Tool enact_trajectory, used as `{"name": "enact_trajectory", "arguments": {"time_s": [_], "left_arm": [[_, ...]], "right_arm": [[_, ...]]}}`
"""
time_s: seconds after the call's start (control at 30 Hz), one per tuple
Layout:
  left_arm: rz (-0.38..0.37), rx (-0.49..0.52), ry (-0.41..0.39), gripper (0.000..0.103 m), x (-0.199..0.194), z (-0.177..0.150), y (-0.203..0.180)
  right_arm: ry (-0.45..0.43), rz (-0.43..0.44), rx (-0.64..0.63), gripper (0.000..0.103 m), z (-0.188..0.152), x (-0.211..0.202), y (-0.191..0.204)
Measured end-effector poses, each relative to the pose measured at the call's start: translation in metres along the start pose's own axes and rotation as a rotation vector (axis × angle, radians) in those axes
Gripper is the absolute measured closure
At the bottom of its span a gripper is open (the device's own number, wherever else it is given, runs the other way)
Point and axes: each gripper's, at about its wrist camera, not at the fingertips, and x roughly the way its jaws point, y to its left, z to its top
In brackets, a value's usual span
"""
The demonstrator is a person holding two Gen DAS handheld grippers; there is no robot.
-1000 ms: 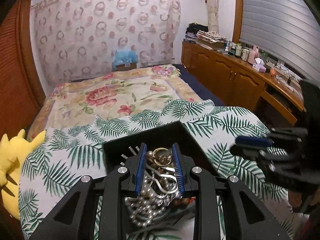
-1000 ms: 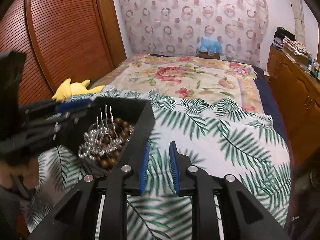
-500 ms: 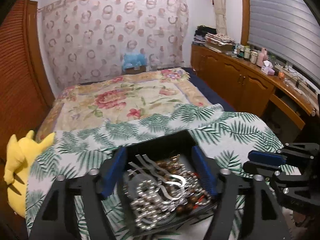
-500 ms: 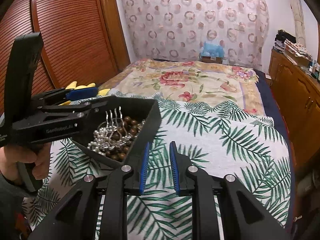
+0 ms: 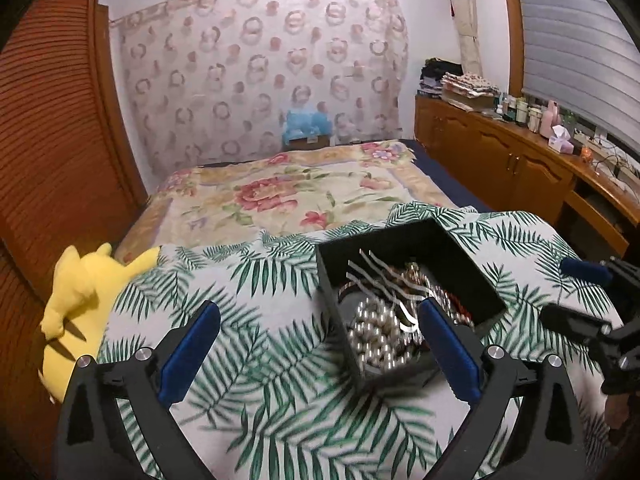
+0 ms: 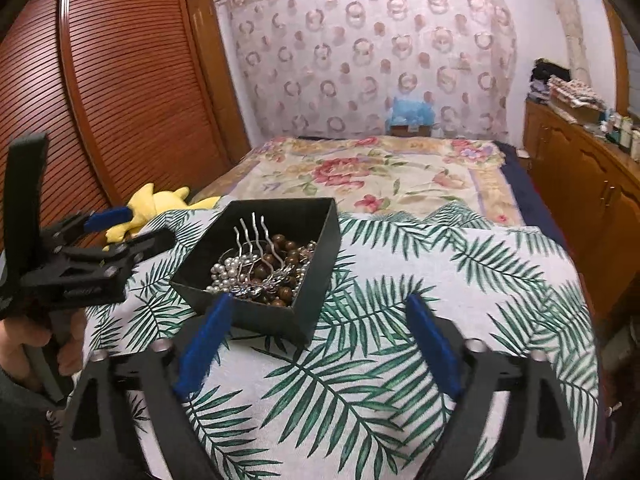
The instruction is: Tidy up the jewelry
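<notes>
Bedroom, lit indoors; far wall (image 6: 372,52) hung with a pale fabric printed in pink rings; louvred reddish wooden doors (image 6: 100,92) along the left side; bed (image 5: 288,196) under a cream floral cover, its near end spread with a white palm-leaf cloth (image 6: 440,292); wooden cabinet run (image 5: 500,160) along the right wall, its top crowded with bottles and folded textiles; slatted blind (image 5: 576,28) above it; pale curtain (image 5: 466,20) in the corner; blue soft item (image 6: 412,110) at the bed's head.
</notes>
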Motion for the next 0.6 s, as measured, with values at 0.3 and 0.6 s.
{"name": "enact_trajectory", "arguments": {"time_s": [0.3, 0.6], "left_arm": [[-0.026, -0.043, 0.003, 0.007, -0.031, -0.035, 0.003], [-0.038, -0.096, 0.0, 0.007, -0.07, -0.043, 0.0]], "right_arm": [[-0.054, -0.068, -0.005, 0.002, -0.011, -0.03, 0.013], [-0.124, -0.072, -0.021, 0.002, -0.02, -0.07, 0.027]]}}
